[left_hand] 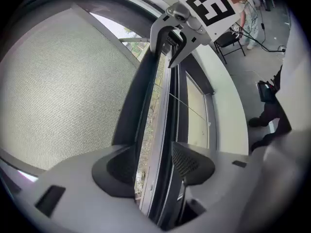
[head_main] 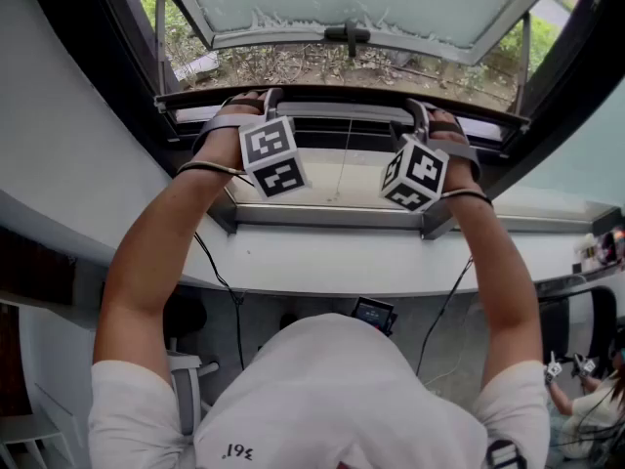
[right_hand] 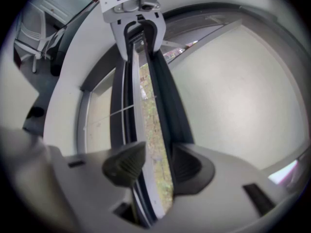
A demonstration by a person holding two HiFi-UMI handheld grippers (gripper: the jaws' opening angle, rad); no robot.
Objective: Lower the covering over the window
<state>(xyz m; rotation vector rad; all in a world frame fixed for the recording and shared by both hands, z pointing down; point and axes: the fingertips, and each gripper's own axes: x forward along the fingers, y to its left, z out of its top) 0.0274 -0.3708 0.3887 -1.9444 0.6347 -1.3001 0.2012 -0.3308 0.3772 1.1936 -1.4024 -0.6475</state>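
The covering's pale bottom rail [head_main: 342, 111] runs across the window opening at arm's height. My left gripper [head_main: 256, 101] holds it on the left and my right gripper [head_main: 422, 113] on the right, a forearm's length apart. In the left gripper view the rail [left_hand: 163, 110] passes deep between my jaws [left_hand: 153, 161] and on to the right gripper [left_hand: 170, 30]. In the right gripper view it [right_hand: 136, 91] lies the same way between those jaws [right_hand: 156, 161], with the left gripper [right_hand: 138, 30] beyond. A thin cord [head_main: 342, 164] hangs below the rail.
An outward-tilted window sash [head_main: 361, 3] with a dark handle [head_main: 347, 33] sits above greenery outside. Under the rail is a white sill [head_main: 332, 257] with cables [head_main: 234, 301] hanging off it. Another person [head_main: 586, 399] is at the lower right.
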